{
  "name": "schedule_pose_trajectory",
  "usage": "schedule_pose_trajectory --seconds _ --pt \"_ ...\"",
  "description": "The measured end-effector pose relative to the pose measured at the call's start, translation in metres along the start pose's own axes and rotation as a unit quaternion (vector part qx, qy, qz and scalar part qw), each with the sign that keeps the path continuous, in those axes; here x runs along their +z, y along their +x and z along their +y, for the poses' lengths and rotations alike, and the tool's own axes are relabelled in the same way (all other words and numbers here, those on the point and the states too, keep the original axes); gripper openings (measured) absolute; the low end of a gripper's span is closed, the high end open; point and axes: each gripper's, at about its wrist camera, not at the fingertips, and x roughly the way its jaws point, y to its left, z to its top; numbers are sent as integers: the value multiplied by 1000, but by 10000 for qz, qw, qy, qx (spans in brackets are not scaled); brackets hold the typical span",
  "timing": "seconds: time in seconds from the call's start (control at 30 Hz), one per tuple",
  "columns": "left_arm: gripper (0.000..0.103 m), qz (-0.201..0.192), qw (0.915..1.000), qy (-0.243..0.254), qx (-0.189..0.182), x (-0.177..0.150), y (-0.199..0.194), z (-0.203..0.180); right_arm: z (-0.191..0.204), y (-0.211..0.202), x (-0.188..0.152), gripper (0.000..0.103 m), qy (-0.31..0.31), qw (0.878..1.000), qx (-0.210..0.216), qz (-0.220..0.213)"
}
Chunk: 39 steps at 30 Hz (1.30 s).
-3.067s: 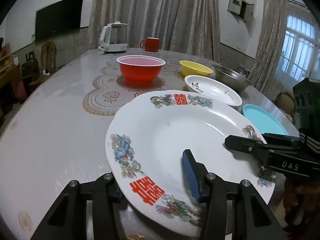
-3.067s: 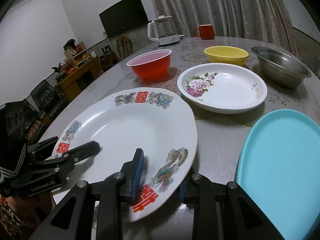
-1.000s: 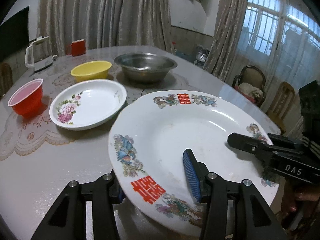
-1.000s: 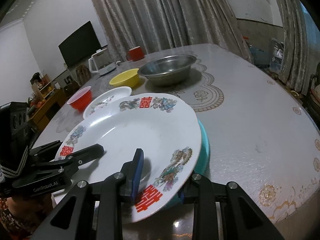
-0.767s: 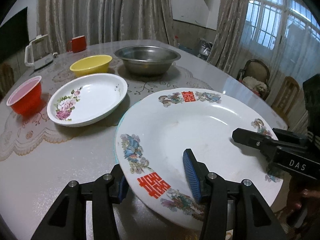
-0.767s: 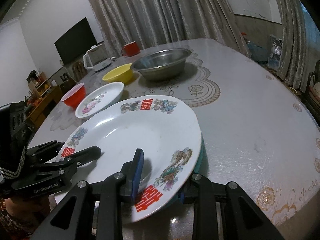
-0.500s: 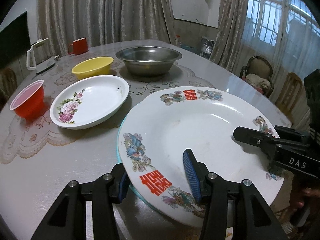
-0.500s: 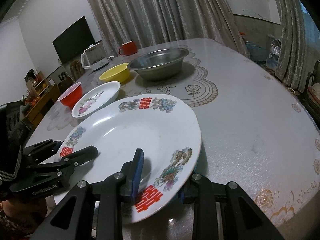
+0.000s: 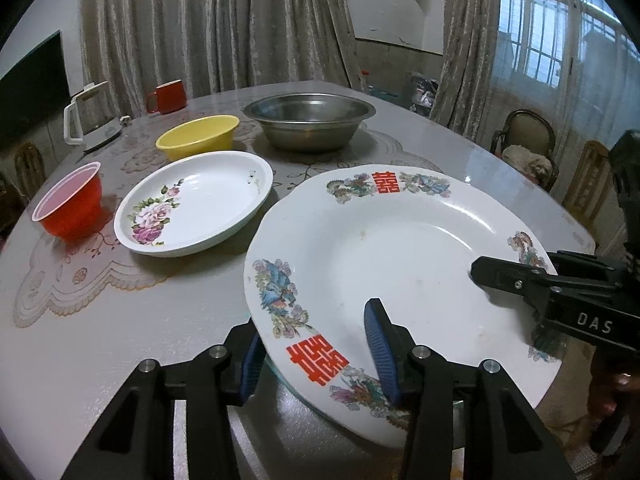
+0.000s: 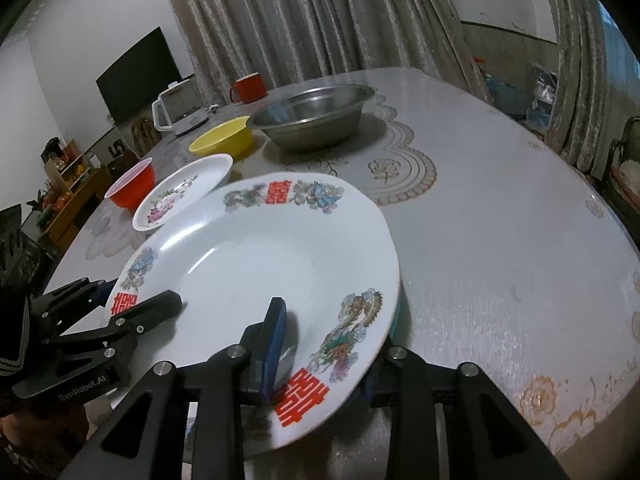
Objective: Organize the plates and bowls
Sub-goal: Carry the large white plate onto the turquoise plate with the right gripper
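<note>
A large white plate with red characters [image 9: 400, 248] [image 10: 260, 264] lies on a turquoise plate, of which only a sliver of rim [image 10: 396, 316] shows. My left gripper [image 9: 316, 344] straddles the plate's near rim, one pad above and one below. My right gripper [image 10: 324, 344] grips the opposite rim the same way and shows in the left wrist view [image 9: 520, 280]. A white flowered plate [image 9: 196, 200], a yellow bowl [image 9: 198, 142], a steel bowl [image 9: 310, 120] and a red bowl [image 9: 70, 206] stand behind.
A white kettle [image 9: 90, 116] and a red mug [image 9: 168, 96] stand at the table's far side. Chairs [image 9: 528, 144] stand to the right of the round table [image 9: 120, 320]. The table edge runs close on the right.
Both grippers carried the large plate to the right and lowered it onto the turquoise plate. The turquoise plate is now almost fully covered.
</note>
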Motion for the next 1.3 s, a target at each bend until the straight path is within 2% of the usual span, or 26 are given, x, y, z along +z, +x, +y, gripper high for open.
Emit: schedule_pose_trajectory --seconds 0.3,0.5,1.3 --pt "42 -29 9999 -100 -51 -2 -4 3 -6 -18 -4 34 114 9999 94 -7" --pt "38 -42 9996 -242 -98 -4 -13 9 -3 -22 -6 27 -38 10000 -71 -23" --pt "38 -124 9995 -273 106 -8 -18 13 2 -17 -5 29 -2 9997 -223 -97"
